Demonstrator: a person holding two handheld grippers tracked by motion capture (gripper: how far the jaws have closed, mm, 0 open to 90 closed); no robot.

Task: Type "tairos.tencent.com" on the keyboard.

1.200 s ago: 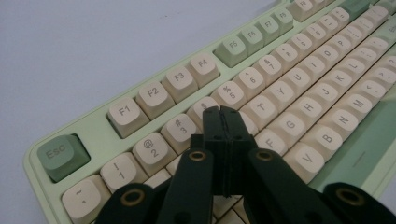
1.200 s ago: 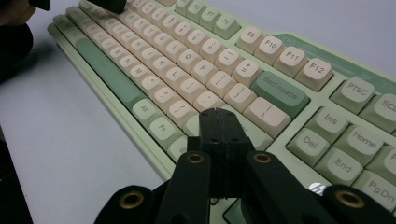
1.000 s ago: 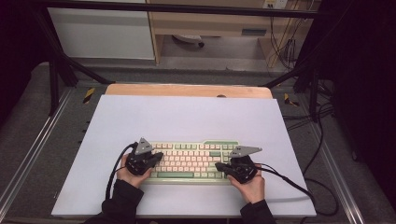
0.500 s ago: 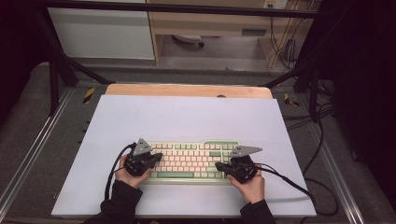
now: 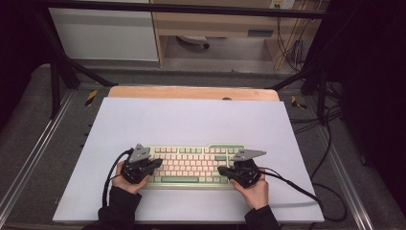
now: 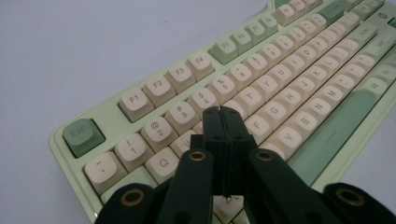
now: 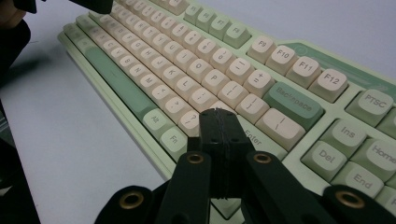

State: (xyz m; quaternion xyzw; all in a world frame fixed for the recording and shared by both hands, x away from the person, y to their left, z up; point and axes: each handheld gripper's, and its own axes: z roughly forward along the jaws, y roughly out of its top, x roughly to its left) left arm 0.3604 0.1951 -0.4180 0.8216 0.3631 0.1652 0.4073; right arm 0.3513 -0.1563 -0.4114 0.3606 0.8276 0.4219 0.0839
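Green-and-cream plastic keyboard (image 5: 191, 166) unmoved since prior frame; left gripper (image 6: 223, 122) & right gripper (image 7: 219, 122) clenched empty over its ends, bare mat (image 5: 191, 120) beyond.

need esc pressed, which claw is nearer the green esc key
Left. The left claw hovers shut over the left letter keys, near the green Esc key; the right claw is by Enter.

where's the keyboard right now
In the high view the pale green keyboard with cream keys lies near the front edge of the white table mat, between the left gripper and right gripper.
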